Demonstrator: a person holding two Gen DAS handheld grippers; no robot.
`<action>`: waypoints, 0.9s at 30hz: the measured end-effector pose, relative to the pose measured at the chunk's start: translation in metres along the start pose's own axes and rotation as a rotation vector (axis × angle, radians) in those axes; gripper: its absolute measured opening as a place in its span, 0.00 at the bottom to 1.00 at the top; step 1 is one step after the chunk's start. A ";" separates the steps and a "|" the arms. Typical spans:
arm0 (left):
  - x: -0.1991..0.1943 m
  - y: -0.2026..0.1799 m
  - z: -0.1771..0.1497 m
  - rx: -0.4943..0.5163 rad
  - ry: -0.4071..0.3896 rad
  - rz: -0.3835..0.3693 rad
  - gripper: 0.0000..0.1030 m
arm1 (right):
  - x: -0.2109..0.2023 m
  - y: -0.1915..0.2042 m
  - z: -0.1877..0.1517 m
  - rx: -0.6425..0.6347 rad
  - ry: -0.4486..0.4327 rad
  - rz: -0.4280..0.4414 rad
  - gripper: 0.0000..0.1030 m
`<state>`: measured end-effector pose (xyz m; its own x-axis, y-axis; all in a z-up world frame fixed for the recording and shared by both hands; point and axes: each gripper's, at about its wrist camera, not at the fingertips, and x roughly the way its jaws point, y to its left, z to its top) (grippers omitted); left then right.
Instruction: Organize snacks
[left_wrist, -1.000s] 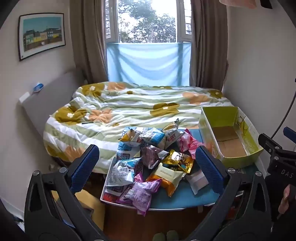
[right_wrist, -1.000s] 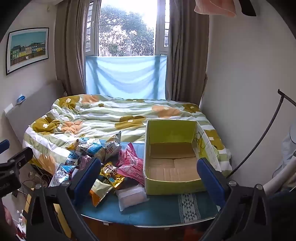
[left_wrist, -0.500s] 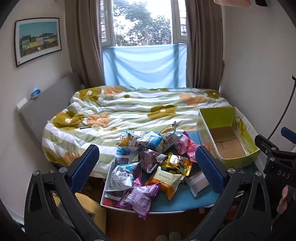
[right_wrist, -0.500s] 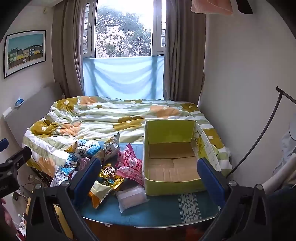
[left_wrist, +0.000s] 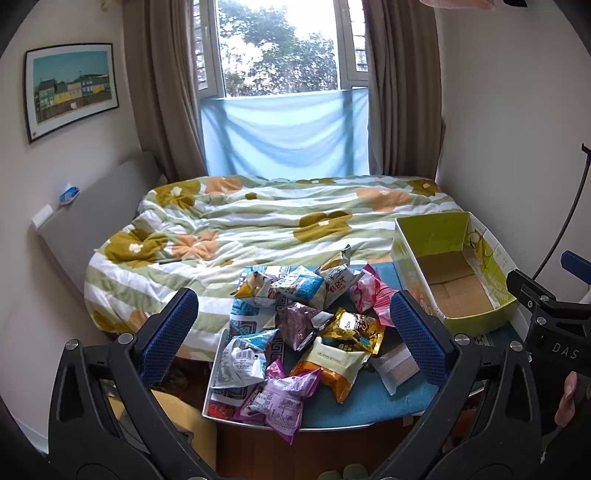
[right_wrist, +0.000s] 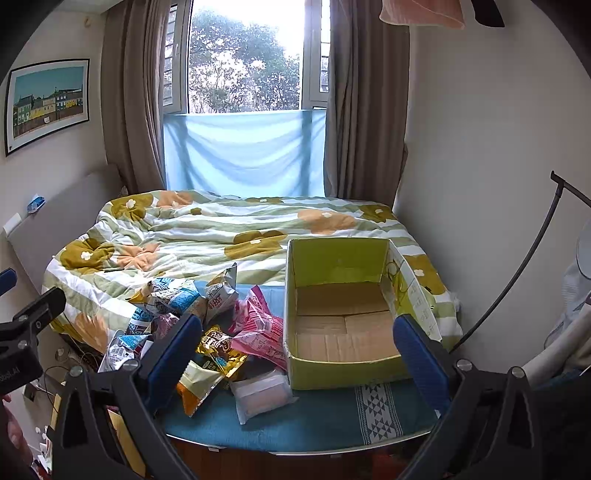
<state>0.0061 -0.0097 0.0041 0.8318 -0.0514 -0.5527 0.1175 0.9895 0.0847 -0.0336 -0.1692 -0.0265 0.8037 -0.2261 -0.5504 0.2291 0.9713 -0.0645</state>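
A pile of snack packets (left_wrist: 295, 332) lies on the left part of a small table with a blue cloth (left_wrist: 369, 402); it also shows in the right wrist view (right_wrist: 218, 332). An empty green cardboard box (left_wrist: 454, 273) stands at the table's right end, also in the right wrist view (right_wrist: 343, 314). My left gripper (left_wrist: 293, 336) is open and empty, held back from the pile. My right gripper (right_wrist: 295, 354) is open and empty, held back from the box and the pile's right side.
A bed with a flowered quilt (left_wrist: 280, 221) lies right behind the table. A wall (right_wrist: 480, 147) stands to the right, with a dark curved lamp stem (right_wrist: 517, 269) beside the box. A yellow carton (left_wrist: 181, 417) sits on the floor at the left.
Both grippers have tilted slightly and drawn a little nearer the table; the scene has shifted down and left in the left view. Nothing on the table has moved.
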 end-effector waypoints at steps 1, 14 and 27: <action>0.000 0.000 0.000 -0.001 0.000 -0.001 0.99 | 0.000 0.000 0.000 0.000 0.000 -0.001 1.00; 0.002 -0.001 0.001 0.002 0.002 0.002 0.99 | 0.001 0.001 0.000 0.001 0.002 -0.001 1.00; 0.009 0.002 0.003 -0.008 0.016 0.001 0.99 | 0.008 0.002 0.002 -0.004 0.016 0.000 1.00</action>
<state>0.0150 -0.0081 0.0018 0.8232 -0.0485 -0.5656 0.1126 0.9905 0.0790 -0.0255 -0.1689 -0.0297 0.7948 -0.2249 -0.5637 0.2270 0.9715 -0.0677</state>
